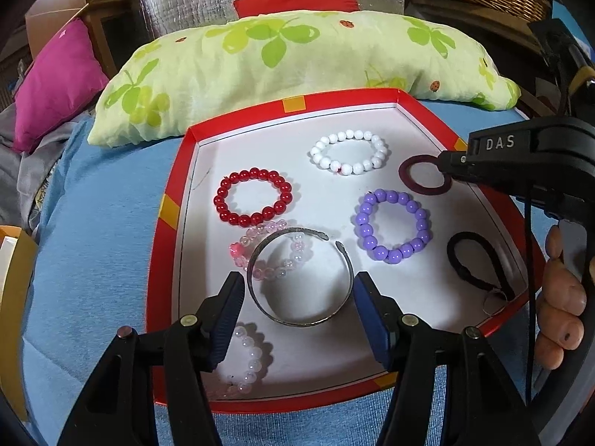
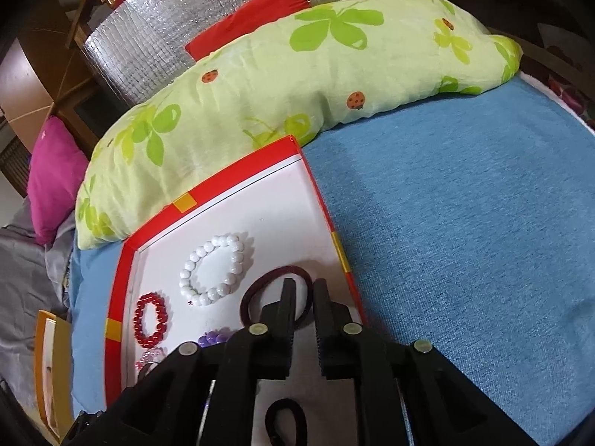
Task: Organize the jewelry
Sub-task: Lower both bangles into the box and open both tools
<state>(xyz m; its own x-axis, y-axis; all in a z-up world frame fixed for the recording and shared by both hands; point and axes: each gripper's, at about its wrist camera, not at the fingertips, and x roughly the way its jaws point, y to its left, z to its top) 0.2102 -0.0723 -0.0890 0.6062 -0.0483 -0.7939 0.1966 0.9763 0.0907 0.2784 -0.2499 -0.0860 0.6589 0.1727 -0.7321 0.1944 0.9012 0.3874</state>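
Two grippers are held over the red tray (image 1: 169, 238): left gripper (image 1: 297, 290) spread around the metal bangle (image 1: 297, 278), right gripper (image 2: 303, 291) barely parted over the maroon hair tie (image 2: 256, 293).

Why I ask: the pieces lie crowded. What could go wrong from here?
1. The left tool stands open around the silver bangle, which lies across the pink bead bracelet; closing and lifting might drag the pink one along.
2. The bangle is thin, with a gap in its ring, so it could slip from the pads.
3. The maroon hair tie sits at the right tool's tips; it might snag there.
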